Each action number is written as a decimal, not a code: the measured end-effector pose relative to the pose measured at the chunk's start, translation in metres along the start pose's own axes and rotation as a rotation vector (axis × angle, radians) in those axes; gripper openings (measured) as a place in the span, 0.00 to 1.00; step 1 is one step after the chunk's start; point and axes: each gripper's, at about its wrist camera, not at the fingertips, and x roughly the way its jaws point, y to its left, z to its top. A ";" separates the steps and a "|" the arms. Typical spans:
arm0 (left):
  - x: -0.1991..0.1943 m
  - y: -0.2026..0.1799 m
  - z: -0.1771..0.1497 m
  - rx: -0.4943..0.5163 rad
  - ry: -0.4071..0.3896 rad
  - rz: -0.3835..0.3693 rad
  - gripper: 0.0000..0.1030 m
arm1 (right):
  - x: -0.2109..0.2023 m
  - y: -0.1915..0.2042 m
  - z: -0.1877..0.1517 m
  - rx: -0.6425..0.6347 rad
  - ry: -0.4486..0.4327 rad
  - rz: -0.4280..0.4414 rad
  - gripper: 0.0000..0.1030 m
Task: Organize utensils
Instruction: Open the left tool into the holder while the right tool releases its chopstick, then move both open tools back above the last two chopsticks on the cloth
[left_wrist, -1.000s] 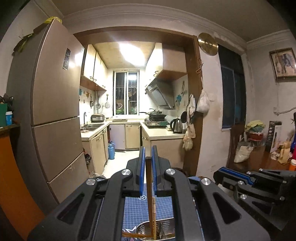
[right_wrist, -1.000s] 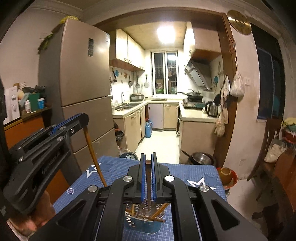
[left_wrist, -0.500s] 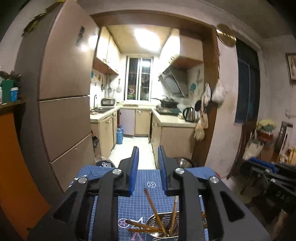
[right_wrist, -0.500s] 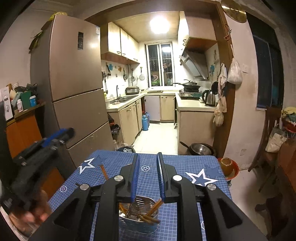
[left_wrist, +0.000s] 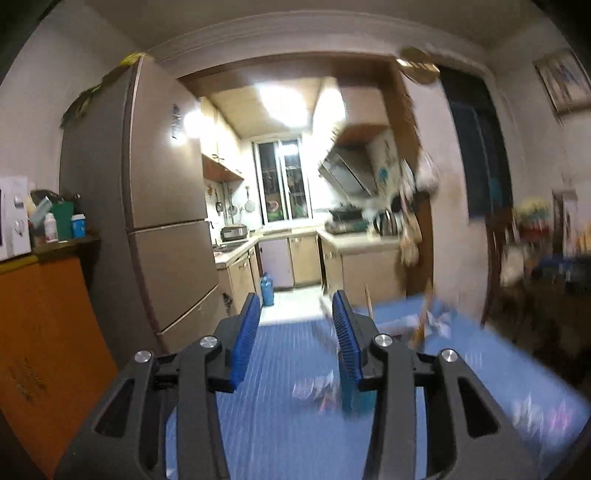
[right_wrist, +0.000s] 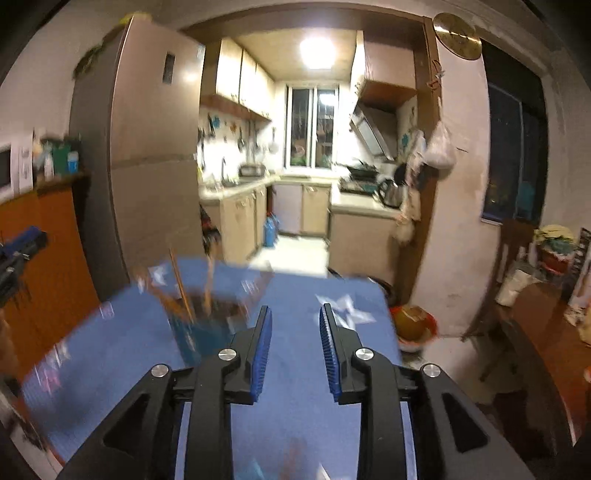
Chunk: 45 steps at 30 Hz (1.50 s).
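Wooden chopsticks (right_wrist: 177, 284): in holder (right_wrist: 199, 332), ten o'clock of right gripper (right_wrist: 295, 314), standing near-upright, tips leaning up-left.
Right gripper: fingers spreading, nothing between.
Left gripper (left_wrist: 295, 314): fingers spreading, empty, above blue mat (left_wrist: 280, 424).

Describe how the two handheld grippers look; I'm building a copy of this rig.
Both match: the left gripper and right gripper have matte black angular plastic bodies with triangular cut-outs, round silver bolt heads at the pivots, and two flat fingers lined with ribbed blue pads. No cables, markings or sleeves show.
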 end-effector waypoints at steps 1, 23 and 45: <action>-0.009 -0.002 -0.014 0.011 0.023 -0.012 0.38 | -0.007 -0.003 -0.017 -0.003 0.014 -0.012 0.27; -0.110 -0.095 -0.225 0.064 0.259 -0.088 0.26 | -0.115 0.079 -0.289 -0.004 0.002 -0.120 0.31; -0.083 -0.112 -0.245 -0.002 0.237 -0.019 0.26 | -0.071 0.083 -0.298 0.032 0.008 -0.130 0.22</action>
